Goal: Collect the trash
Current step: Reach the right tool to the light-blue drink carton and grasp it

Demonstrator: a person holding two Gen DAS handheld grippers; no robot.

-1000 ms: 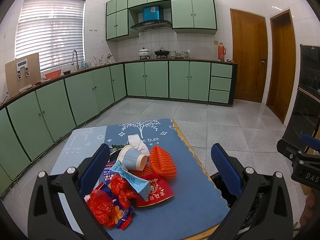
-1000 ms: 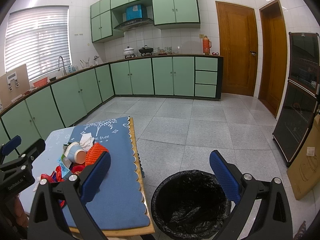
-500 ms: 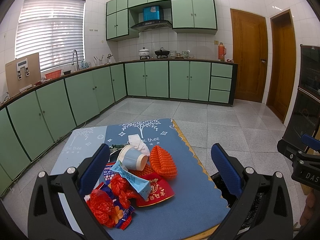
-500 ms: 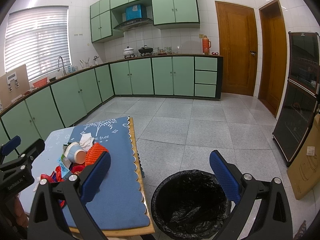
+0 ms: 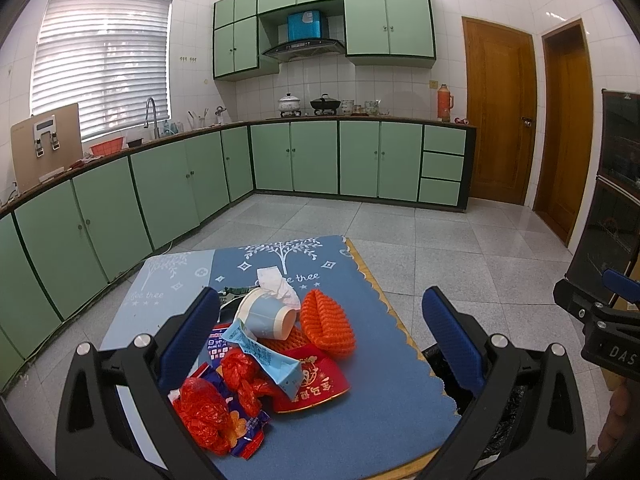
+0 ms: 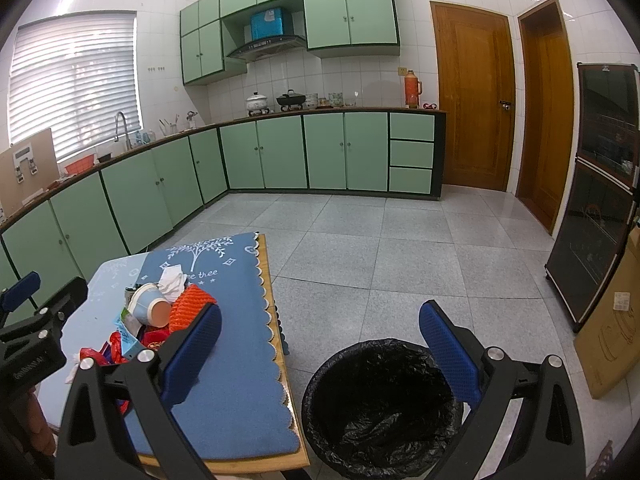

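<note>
Nearest the left wrist camera, the left gripper (image 5: pixel 320 344) hangs over the table with its blue-padded fingers spread wide and nothing between them. Just under its left finger lies the crumpled red plastic wrapper (image 5: pixel 204 414) on a purple snack packet (image 5: pixel 246 428), at the near end of the trash heap. Behind these sit a light-blue torn sachet (image 5: pixel 266 360), a red card with gold lettering (image 5: pixel 316 384), an orange foam fruit net (image 5: pixel 328 322), a tipped pale-blue paper cup (image 5: pixel 266 316) and a crumpled white tissue (image 5: pixel 276 284), all on the blue felt table mat (image 5: pixel 380 400).

The right gripper (image 6: pixel 320 356) is likewise spread and empty, poised above the round bin lined with a black bag (image 6: pixel 380 404), which stands on the floor just beside the table's edge.

The sensible first pick looks to be the nearest loose piece: lower the left fingers astride the red wrapper, close on its bulk rather than a thin edge, then lift clear so neighbouring scraps do not drag along toward the bin.
</note>
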